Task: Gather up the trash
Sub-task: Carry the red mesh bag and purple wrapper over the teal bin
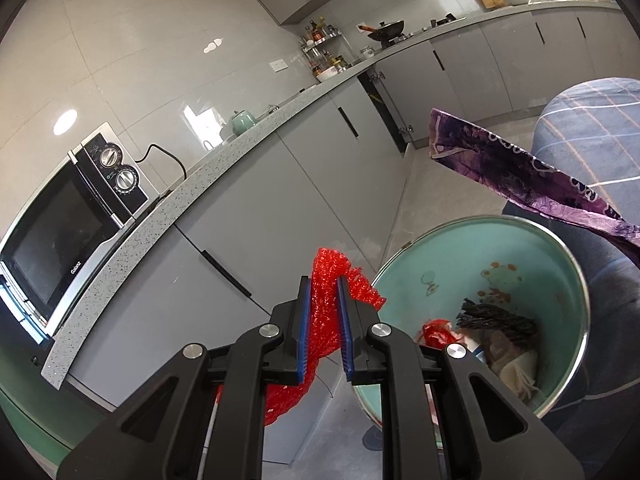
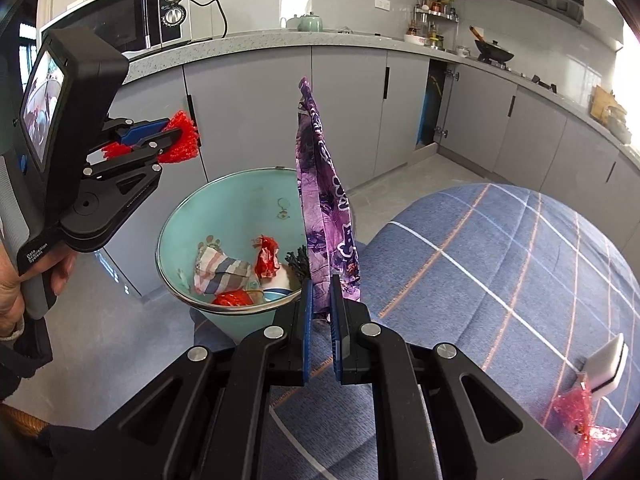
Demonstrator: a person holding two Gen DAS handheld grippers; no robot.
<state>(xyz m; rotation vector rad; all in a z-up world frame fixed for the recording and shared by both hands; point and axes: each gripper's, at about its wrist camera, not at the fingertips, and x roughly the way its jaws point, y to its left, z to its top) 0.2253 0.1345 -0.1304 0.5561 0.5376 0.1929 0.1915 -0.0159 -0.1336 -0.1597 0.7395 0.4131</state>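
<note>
Holding trash above the teal bin: left gripper clenches red mesh, right gripper clenches a purple wrapper.
Inside the bin lie striped cloth, red scraps, a paper cup.

Plaid cushion: sponge, red wrapper

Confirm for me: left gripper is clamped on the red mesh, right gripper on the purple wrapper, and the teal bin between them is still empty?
Not empty. The right wrist view shows the teal bin already holding trash. The rest holds: left gripper clamps the red mesh, right gripper the purple wrapper.
</note>
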